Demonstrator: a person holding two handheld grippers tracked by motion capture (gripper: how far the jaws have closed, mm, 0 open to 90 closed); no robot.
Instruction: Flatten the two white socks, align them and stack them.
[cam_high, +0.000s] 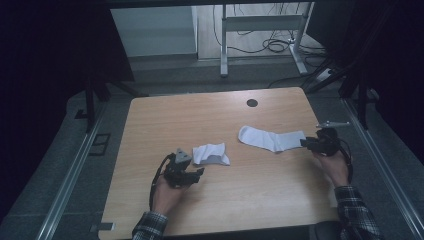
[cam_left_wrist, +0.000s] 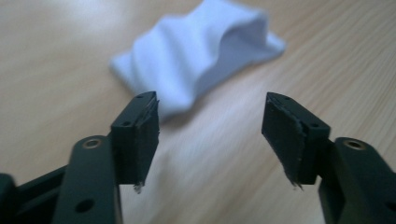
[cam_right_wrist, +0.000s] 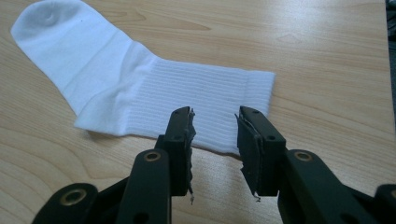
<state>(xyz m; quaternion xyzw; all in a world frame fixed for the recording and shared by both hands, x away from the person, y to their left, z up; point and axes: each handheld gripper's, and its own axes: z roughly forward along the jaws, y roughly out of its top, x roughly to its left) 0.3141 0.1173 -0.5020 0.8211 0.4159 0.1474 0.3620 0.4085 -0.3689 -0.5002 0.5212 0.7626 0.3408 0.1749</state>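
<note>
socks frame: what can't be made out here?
- Crumpled sock: blurred in the left gripper view, so its folds are unreadable; what lies under the bunched cloth is hidden.
- Flat sock: near cuff edge sits behind the right gripper fingers, so contact is unclear.
- Right gripper, high view: dark and too small to read the gap.

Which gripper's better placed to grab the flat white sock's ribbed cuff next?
Right, probably. The right gripper hovers at the cuff edge of the flat white ribbed sock, jaws apart and holding nothing. The left gripper sits by the crumpled white sock, farther from that cuff.
</note>
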